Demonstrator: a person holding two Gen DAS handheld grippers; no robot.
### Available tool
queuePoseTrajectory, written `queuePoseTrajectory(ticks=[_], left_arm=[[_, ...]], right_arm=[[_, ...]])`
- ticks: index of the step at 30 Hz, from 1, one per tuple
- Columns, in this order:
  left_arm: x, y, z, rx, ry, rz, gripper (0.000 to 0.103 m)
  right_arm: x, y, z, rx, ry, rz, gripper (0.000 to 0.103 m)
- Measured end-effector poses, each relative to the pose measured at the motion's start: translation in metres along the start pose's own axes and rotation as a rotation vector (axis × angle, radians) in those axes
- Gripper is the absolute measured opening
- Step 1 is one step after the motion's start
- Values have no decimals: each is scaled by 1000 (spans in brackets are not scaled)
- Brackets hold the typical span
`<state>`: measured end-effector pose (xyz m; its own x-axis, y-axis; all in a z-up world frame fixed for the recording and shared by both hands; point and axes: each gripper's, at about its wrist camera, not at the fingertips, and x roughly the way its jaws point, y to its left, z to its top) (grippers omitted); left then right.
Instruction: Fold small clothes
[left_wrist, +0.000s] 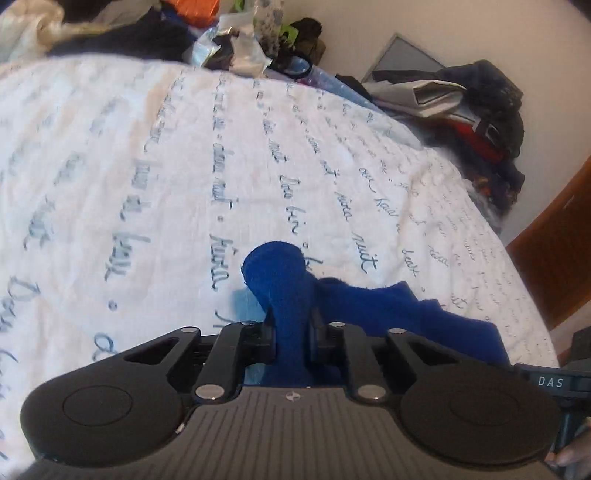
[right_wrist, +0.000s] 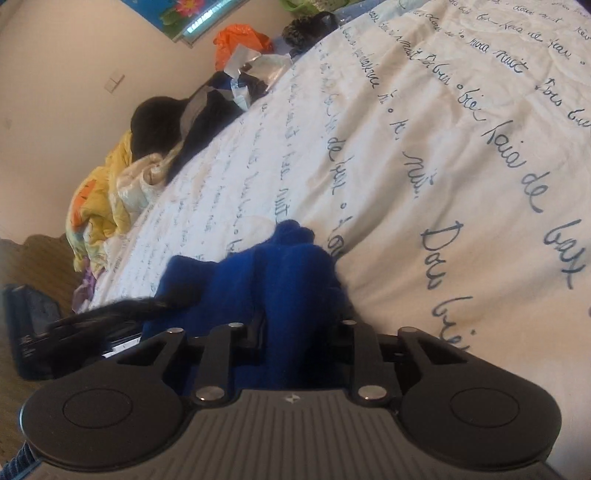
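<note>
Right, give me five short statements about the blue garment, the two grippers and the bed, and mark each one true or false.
1. The left gripper is clamped on the bright blue knitted garment. True.
2. The right gripper hangs open with nothing between its fingers. False: blue fabric is bunched between them.
3. The white bedcover printed with dark handwritten script lies under the garment. True.
4. The garment lies neatly folded into a flat square. False: it is crumpled and gripped at two places.
5. The far edge of the bed is bare. False: the pile of mixed clothes and bags sits there.
</note>
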<state>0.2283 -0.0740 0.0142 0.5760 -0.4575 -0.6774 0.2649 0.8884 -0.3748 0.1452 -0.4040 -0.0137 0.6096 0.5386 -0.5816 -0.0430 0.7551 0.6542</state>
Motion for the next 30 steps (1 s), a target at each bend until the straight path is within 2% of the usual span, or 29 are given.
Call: queuePoseTrajectory(ticks=[2, 3, 5, 8, 10, 11, 12, 13, 14, 15, 16, 18, 20, 21, 22, 24, 25, 26, 27, 30], left_arm=[[-22, -12, -2, 79, -52, 42, 15], [-39, -17, -6, 96, -76, 39, 15], [-58, -18, 5, 140, -113, 57, 15], [-59, -8, 31, 177, -138, 159, 15], [-51, -1, 43, 213, -101, 187, 19], [-47, 3, 46, 197, -64, 209, 23], [-50, 8, 44, 170, -39, 217, 32], [-62, 14, 37, 151, -49, 188, 53], [-80, 21, 26, 128, -77, 140, 79], [-97, 28, 11, 91, -101, 103, 87], [-114, 35, -8, 37, -111, 60, 88], [-130, 45, -45, -60, -44, -27, 79], [-133, 49, -84, -160, 42, -81, 54], [-131, 47, -99, -183, 87, -97, 50], [-133, 43, -111, -188, 82, -105, 44], [-133, 34, -120, -178, 77, -119, 44], [-130, 29, -118, -169, 83, -112, 40], [-125, 26, -114, -164, 98, -98, 13], [-120, 24, -108, -160, 110, -79, 10], [-131, 14, -91, -101, 72, -44, 9]], right_arm=[[1, 14, 0, -25, -7, -1, 18], [-1, 22, 0, -31, -17, 28, 18], [-1, 38, 2, -24, -28, 103, 18], [16, 63, 18, -22, -45, 149, 18], [31, 68, 29, 19, -89, 156, 20], [39, 70, 34, 37, -89, 130, 26], [46, 70, 37, 62, -47, 75, 51], [47, 70, 37, 69, -9, 28, 66], [40, 72, 31, 41, -6, 1, 79], [28, 73, 24, -9, -13, 4, 79], [14, 73, 13, -60, -8, 21, 79], [-13, 64, -10, -84, 28, 53, 79], [-29, 54, -35, -68, 98, 62, 79], [-33, 51, -46, -72, 120, 52, 79], [-35, 50, -56, -79, 141, 32, 78], [-37, 55, -70, -135, 152, -2, 77], [-37, 58, -73, -155, 143, -11, 76], [-36, 60, -72, -148, 143, -14, 61], [-29, 59, -69, -125, 172, -13, 16], [-22, 64, -59, -123, 185, 10, 13]])
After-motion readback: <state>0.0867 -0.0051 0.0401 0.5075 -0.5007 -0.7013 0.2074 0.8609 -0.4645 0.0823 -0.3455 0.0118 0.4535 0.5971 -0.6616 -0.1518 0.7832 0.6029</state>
